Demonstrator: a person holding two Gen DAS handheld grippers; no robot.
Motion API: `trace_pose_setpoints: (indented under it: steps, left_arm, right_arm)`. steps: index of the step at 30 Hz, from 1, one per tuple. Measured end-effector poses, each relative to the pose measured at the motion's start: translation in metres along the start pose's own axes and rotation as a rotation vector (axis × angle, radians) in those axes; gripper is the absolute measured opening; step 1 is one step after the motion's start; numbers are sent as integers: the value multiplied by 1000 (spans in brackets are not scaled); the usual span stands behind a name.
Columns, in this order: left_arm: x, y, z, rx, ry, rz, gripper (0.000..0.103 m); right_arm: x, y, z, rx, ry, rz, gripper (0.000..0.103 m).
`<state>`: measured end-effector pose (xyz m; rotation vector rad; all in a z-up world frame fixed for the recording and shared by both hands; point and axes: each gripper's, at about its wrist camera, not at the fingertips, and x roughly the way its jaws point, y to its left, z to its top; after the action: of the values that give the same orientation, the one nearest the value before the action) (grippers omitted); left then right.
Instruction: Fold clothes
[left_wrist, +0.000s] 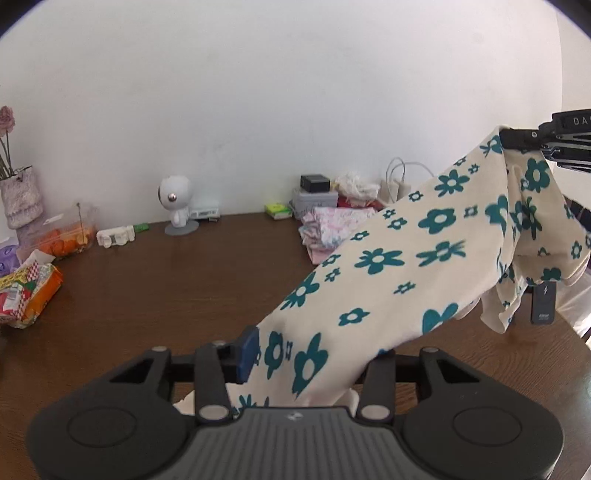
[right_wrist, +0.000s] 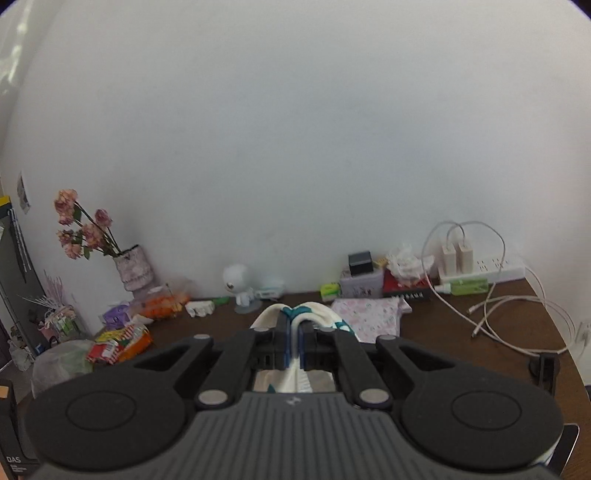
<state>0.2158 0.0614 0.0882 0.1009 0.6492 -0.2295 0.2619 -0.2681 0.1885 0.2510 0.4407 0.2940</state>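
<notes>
- A cream cotton garment printed with teal flowers (left_wrist: 399, 258) stretches taut above the dark brown wood-grain table (left_wrist: 155, 295), its loose end drooping in soft folds near the right edge.
- The left tool (left_wrist: 314, 354), black with blue pads, is half-closed on the cloth's lower end.
- The right tool (right_wrist: 294, 343) is clamped tight on a bunched cream fold.
- A folded pink-patterned garment (right_wrist: 369, 314) lies flat by the back edge.

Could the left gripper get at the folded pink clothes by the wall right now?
Probably not: the left gripper is holding the flowered garment, which hangs between it and the pink clothes.
</notes>
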Motion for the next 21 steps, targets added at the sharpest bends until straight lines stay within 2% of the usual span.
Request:
trace_pose_setpoints:
  steps: [2,5,6,8,9,10,11,16,18,20,21]
  left_arm:
    - [24,-8,-8,17,63,17,58]
    - [39,-14,-24,30,121,4,61]
    - [37,-12,-28,34,122,-3,63]
    - [23,-11,-41,51,97,13,80]
    - [14,-9,-48,65,78,27,85]
    - [5,-9,-55,84,68,34,89]
    - [-3,-10,-62,104,60,40,89]
    - [-13,-23,-96,174,130,45,87]
    - [-6,-25,-104,176,153,59,74]
    - [0,-22,-107,142,171,48,52]
    - [0,-20,-107,115,169,36,48]
  right_arm:
    - [31,-27,-31,55,82,-47,4]
    - [70,-46,-64,90,167,-123,5]
    - [75,-53,-72,94,186,-136,9]
    - [79,-66,-90,95,219,-168,37]
    - [79,-70,-93,75,223,-180,64]
    - [73,-72,-96,43,211,-186,73]
    - [61,-71,-95,-5,194,-188,73]
    - [35,-62,-115,-218,233,-195,78]
    - [33,-59,-127,-290,252,-235,78]
    - [37,-64,-136,-295,274,-253,77]
    - [41,-67,-140,-290,286,-259,71]
